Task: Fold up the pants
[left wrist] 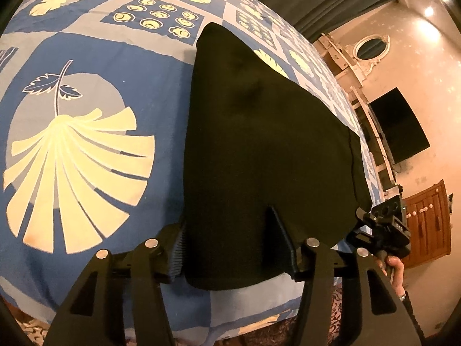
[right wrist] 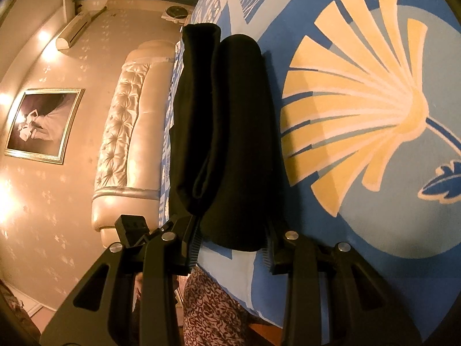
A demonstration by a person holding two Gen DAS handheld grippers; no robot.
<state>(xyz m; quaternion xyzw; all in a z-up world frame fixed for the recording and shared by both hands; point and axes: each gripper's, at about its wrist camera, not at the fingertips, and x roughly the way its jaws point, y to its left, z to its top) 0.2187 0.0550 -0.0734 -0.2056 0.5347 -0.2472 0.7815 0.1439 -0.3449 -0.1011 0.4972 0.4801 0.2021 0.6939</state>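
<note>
The black pants (left wrist: 259,150) lie folded in layers on the blue patterned bedsheet (left wrist: 86,57). In the left wrist view my left gripper (left wrist: 234,248) stands open with its jaws wide apart on either side of the near end of the fabric, not clamped. The right gripper (left wrist: 383,225) shows at the pants' right corner, held by a hand. In the right wrist view the pants (right wrist: 230,132) run away as a long folded stack, and my right gripper (right wrist: 230,245) is open, its jaws straddling the near end.
The bed's near edge (left wrist: 245,311) runs just below the pants. A tufted headboard (right wrist: 124,132), a framed picture (right wrist: 43,124), a wall TV (left wrist: 400,124) and a wooden cabinet (left wrist: 429,225) stand around the bed. Patterned cloth (right wrist: 213,311) shows below.
</note>
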